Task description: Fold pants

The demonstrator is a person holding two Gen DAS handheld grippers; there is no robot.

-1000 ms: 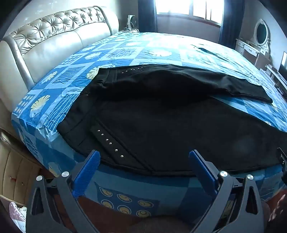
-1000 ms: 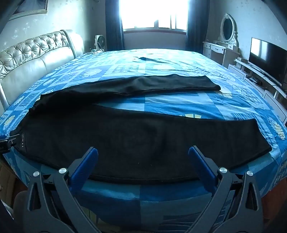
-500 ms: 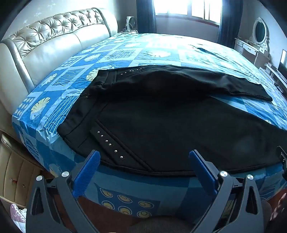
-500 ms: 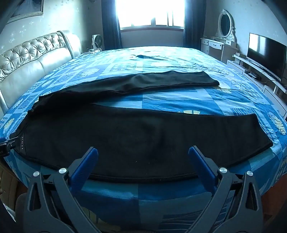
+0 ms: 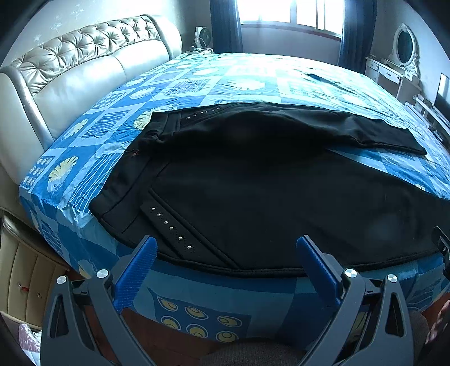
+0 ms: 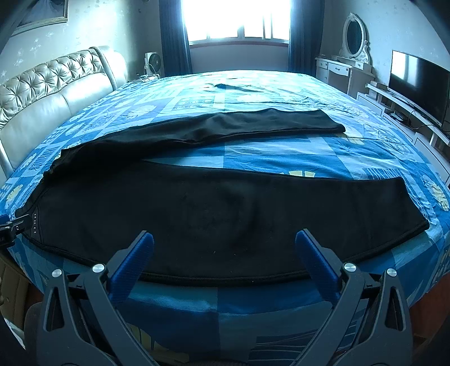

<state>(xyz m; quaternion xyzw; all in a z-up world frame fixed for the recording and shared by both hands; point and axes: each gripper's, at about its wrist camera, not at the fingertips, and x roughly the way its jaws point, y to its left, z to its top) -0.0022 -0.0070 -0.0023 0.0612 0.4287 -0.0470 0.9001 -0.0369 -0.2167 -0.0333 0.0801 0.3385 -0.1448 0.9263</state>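
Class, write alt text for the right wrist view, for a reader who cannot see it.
Black pants lie unfolded across a blue patterned bed, legs spread apart toward the right, waistband at the left. The right gripper hovers at the near bed edge, blue jaws open and empty. A window and television stand behind.

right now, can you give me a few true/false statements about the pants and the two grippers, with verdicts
1. The black pants lie spread on the blue patterned bed. True.
2. The legs are already folded together. False: they lie apart, with bedsheet showing between them.
3. The left gripper is shut on the waistband. False: its jaws are open and hold nothing.
4. The right gripper is open, at the near edge of the pants. True.
5. Metal studs mark the waist end. True.
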